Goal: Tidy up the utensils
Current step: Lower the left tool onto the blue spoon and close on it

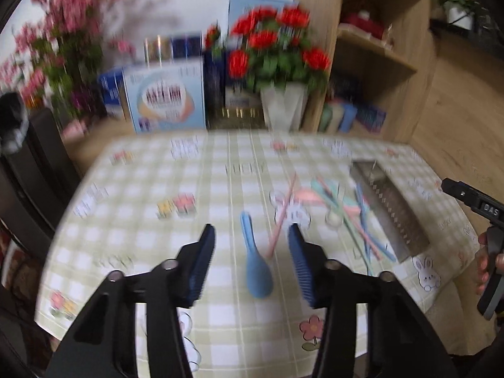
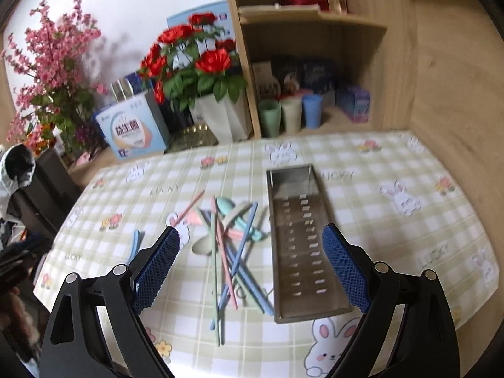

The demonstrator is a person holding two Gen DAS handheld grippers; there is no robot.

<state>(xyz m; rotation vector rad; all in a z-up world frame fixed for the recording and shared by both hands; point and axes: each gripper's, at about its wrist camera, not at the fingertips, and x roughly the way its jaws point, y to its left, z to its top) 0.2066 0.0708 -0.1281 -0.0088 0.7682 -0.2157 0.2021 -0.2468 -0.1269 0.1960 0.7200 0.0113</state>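
Observation:
A blue spoon (image 1: 256, 271) lies alone on the checked tablecloth (image 1: 141, 220), handle pointing away. My left gripper (image 1: 251, 227) hovers over it with its jaws either side, and the pads do not touch it. To the right is a crossed pile of pastel chopsticks and spoons (image 1: 343, 208) beside a long perforated metal tray (image 1: 390, 211). My right gripper (image 2: 250, 228) stands wide open above that pile (image 2: 226, 236) and the empty tray (image 2: 302, 252), holding nothing. In the right wrist view the blue spoon (image 2: 134, 245) shows partly behind the left finger.
A vase of red flowers (image 2: 220, 116), a light blue box (image 2: 132, 129) and pink blossoms (image 2: 53, 69) stand behind the table. Three cups (image 2: 291, 113) sit in a wooden shelf unit. A dark chair (image 2: 41, 189) is at the left edge. A hand (image 1: 485, 267) holds the right tool.

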